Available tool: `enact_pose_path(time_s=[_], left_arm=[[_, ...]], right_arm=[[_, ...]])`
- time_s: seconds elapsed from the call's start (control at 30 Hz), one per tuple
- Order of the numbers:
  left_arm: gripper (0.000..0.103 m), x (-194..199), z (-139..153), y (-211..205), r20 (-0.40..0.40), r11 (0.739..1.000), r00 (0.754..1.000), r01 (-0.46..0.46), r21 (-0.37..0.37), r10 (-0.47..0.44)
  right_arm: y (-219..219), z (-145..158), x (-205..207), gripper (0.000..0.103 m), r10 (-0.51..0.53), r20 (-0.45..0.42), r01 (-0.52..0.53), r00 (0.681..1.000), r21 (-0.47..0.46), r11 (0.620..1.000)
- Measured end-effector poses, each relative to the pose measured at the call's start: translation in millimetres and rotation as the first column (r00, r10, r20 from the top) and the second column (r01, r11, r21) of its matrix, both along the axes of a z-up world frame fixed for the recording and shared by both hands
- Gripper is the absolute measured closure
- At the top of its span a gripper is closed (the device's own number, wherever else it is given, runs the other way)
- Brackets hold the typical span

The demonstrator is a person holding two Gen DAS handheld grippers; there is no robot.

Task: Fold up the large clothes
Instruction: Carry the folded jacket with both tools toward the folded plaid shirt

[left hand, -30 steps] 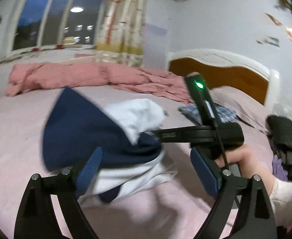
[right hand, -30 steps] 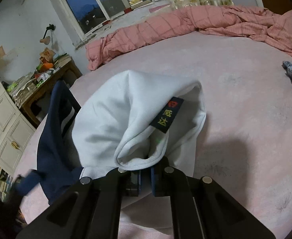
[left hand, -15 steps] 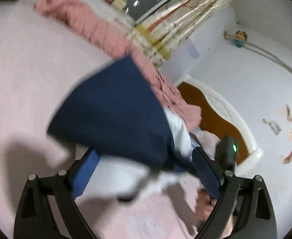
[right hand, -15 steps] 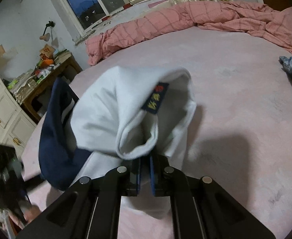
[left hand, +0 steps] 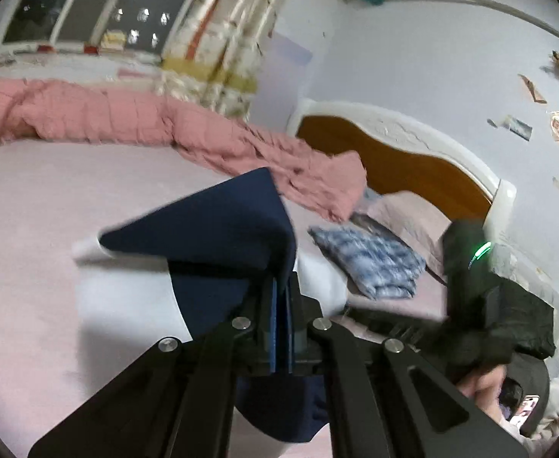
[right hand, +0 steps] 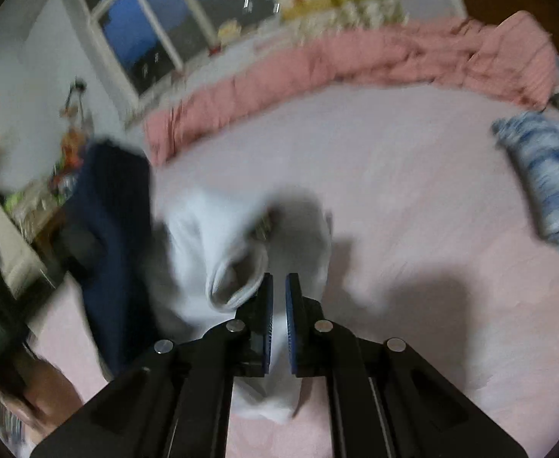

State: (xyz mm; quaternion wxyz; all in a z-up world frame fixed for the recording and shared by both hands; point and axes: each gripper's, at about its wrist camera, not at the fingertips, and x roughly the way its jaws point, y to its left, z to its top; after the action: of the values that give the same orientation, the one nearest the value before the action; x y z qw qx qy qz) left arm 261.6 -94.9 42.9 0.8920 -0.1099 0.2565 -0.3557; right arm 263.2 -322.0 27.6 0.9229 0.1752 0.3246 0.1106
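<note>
Left gripper (left hand: 281, 297) has just clamped shut on the navy-and-white garment's (left hand: 218, 229) navy edge. Right gripper (right hand: 275, 305) pinches its white fabric above the pink bed (right hand: 413, 191)

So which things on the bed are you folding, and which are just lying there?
Being folded:
- navy and white top, pinched in the left tool and right tool

Just lying about:
- pink quilt
- blue tie-dye cloth
- black clothes
- pillow

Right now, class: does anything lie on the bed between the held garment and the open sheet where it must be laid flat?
Nothing visible does. The navy and white garment is clamped in both the left gripper and right gripper. The pink sheet ahead is bare; the blue folded cloth lies off to the side.
</note>
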Motion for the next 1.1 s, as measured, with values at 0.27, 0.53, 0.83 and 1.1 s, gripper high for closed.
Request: enact_pose_path(time_s=[0.27,0.53,0.83,1.1], left_arm=[[0.100,20.4,-45.4,-29.6,-0.046,0.993,0.999,0.016,0.114,-0.010],[0.098,10.3,-49.0,-10.7,-0.036,0.999,0.999,0.038,0.039,-0.037],[0.046,-25.4,-6.0,41.4,0.199,0.966,0.957,-0.236,0.106,0.212],[0.056,83.2,-29.8,70.4,-0.173,0.943,0.931,-0.297,0.151,0.321]], right_arm=[[-17.8,35.4,-20.6,0.073,0.122,0.179,-0.148,0.976,0.141,0.979],[51.7,24.8,18.6,0.050,0.254,0.059,-0.249,0.965,-0.089,0.964],[34.1,0.4,52.8,0.099,0.146,0.036,-0.146,0.989,0.004,0.989],[44.8,2.1,44.2,0.099,0.120,0.057,-0.113,0.991,-0.102,0.988]])
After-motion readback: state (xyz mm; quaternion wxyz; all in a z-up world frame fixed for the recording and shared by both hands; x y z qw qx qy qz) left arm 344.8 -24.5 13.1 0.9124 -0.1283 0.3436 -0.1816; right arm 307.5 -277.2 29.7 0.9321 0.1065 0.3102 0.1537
